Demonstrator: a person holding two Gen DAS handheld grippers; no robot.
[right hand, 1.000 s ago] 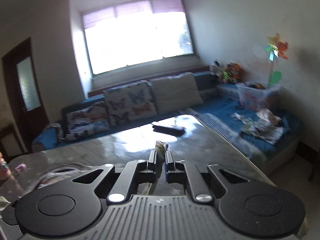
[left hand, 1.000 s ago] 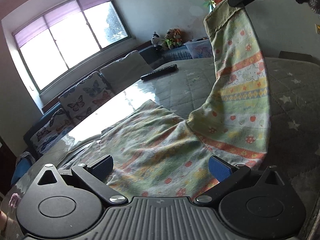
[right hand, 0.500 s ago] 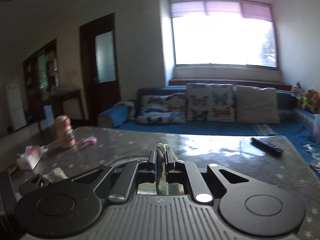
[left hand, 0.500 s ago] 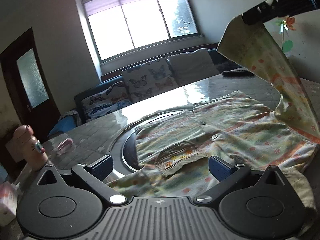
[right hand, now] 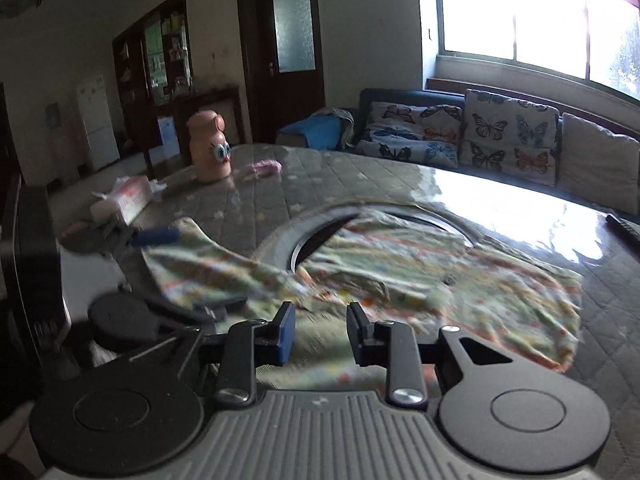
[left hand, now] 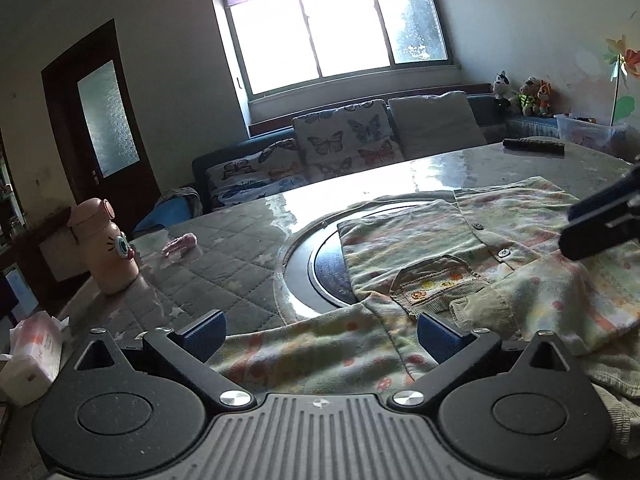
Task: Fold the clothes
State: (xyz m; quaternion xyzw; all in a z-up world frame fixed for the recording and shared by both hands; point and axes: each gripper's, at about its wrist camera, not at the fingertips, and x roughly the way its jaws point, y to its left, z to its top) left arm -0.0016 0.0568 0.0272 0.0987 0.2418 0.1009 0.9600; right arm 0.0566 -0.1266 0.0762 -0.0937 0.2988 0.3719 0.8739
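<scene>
My right gripper (left hand: 600, 220) shows in the left view only as a dark tip cut by the frame's edge, hiding part of the shirt (left hand: 500, 240) beneath. In the right view the shirt's (right hand: 420, 264) print is smeared by blur, and my left gripper (right hand: 156, 236) is a blurred shape. The remote (right hand: 624, 232) is cut off at the edge. The recess (left hand: 324, 264) lies half hidden under cloth.

Floral button shirt (left hand: 472, 240) flat on table, sleeve folded over.
</scene>
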